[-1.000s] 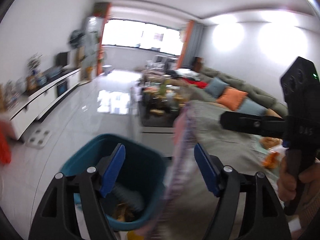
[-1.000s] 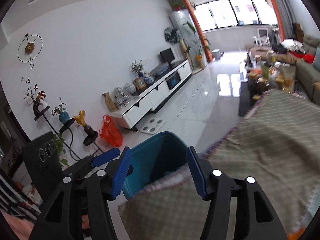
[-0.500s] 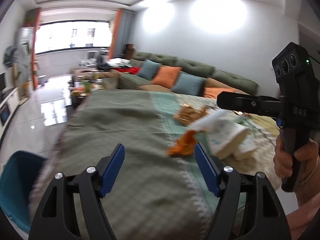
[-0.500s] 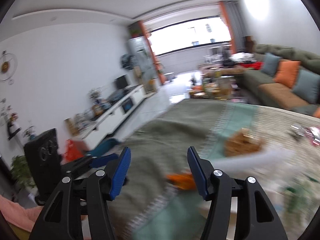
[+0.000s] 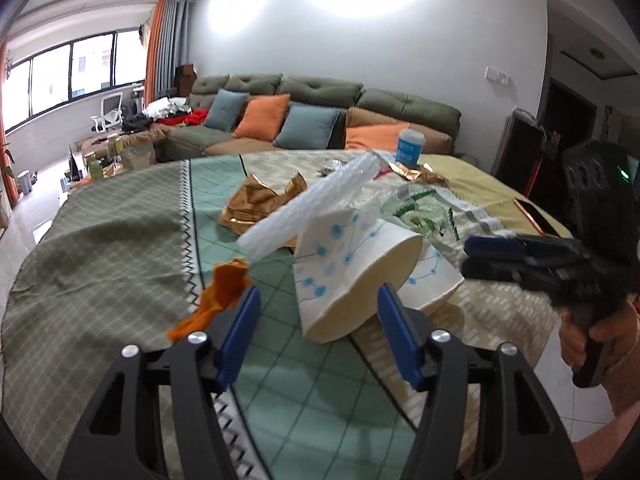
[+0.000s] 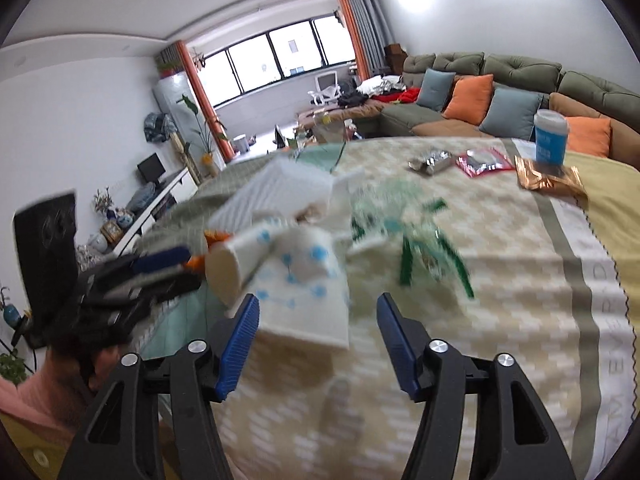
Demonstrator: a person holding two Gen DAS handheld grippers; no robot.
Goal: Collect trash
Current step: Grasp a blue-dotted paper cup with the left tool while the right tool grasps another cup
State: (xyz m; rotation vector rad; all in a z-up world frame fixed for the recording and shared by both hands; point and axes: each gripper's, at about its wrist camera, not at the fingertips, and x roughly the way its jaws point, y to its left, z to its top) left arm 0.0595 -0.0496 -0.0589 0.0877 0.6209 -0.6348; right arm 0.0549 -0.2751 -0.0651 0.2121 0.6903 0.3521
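Worktop (image 5: 100, 264) covered in a woven cloth: olive diamond check on the left, mint-green grid in the middle, cream-and-tan block weave on the right, zigzag stitching along the seams.

Trash lies in a loose heap mid-cloth. Nearest: two crushed paper cups (image 5: 352, 268), white with pale-blue dot-and-line print, lying on their sides with flattened oval mouths. A ribbed, translucent white plastic sleeve (image 5: 308, 208) leans across them. Left of the cups, a crumpled orange scrap (image 5: 222, 292). Behind, a creased gold-brown foil wrapper (image 5: 260, 204). Right of the cups, a clear film wrapper with green print (image 5: 424, 208). Far side: an upright blue-and-white cup (image 5: 409, 145) beside another copper foil wrapper (image 6: 548, 180); a silver foil packet (image 6: 430, 159) and a red packet (image 6: 484, 163) nearby.

Left gripper (image 5: 316, 326): blue ribbed pads, jaws closing, about half apart. The near cup's mouth sits in the gap; pads not pressing it.

Right gripper (image 6: 316, 336): jaws opening, moderately wide; a cup's edge lies between them, unheld. Right view is motion-blurred.

Olive tufted sofa (image 5: 320, 92) with orange and teal cushions behind.
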